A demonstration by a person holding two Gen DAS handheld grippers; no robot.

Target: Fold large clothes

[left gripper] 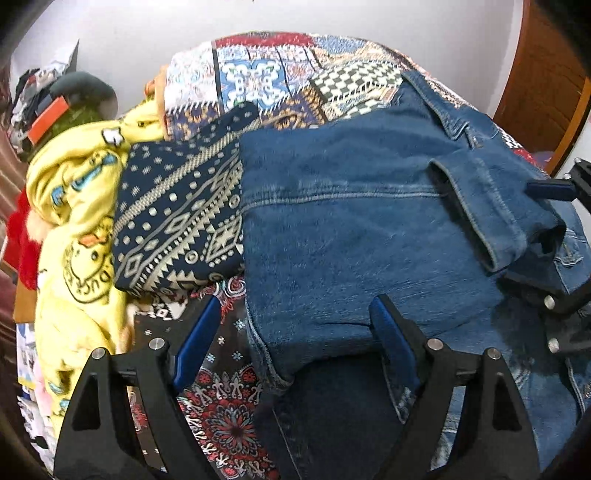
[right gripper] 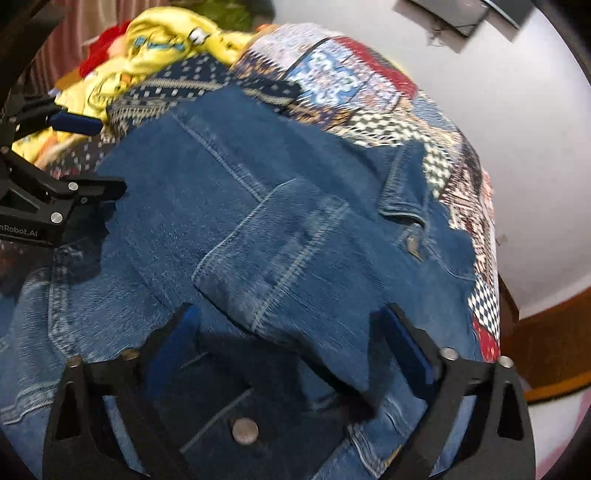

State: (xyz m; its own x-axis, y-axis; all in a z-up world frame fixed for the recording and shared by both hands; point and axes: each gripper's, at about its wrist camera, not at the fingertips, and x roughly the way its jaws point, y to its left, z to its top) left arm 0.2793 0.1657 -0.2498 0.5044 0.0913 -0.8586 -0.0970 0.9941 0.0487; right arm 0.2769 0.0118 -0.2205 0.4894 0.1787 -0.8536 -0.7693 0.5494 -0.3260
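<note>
A blue denim jacket [left gripper: 351, 221] lies partly folded on a patterned bedspread [left gripper: 258, 81], one sleeve cuff [left gripper: 491, 206] laid across its back. My left gripper [left gripper: 295, 321] is open, its fingers wide apart above the jacket's near left edge, holding nothing. In the right wrist view the jacket [right gripper: 258, 221] fills the frame, with the folded sleeve [right gripper: 273, 251] in the middle and the collar [right gripper: 410, 192] at the right. My right gripper [right gripper: 288, 332] is open just above the denim. The left gripper also shows in the right wrist view [right gripper: 88, 158].
A folded navy patterned cloth [left gripper: 181, 221] lies left of the jacket. A yellow printed garment [left gripper: 74, 236] and a red item [left gripper: 22, 243] are heaped at the left. A white wall [left gripper: 295, 18] stands behind; a brown wooden door [left gripper: 546, 81] is at the right.
</note>
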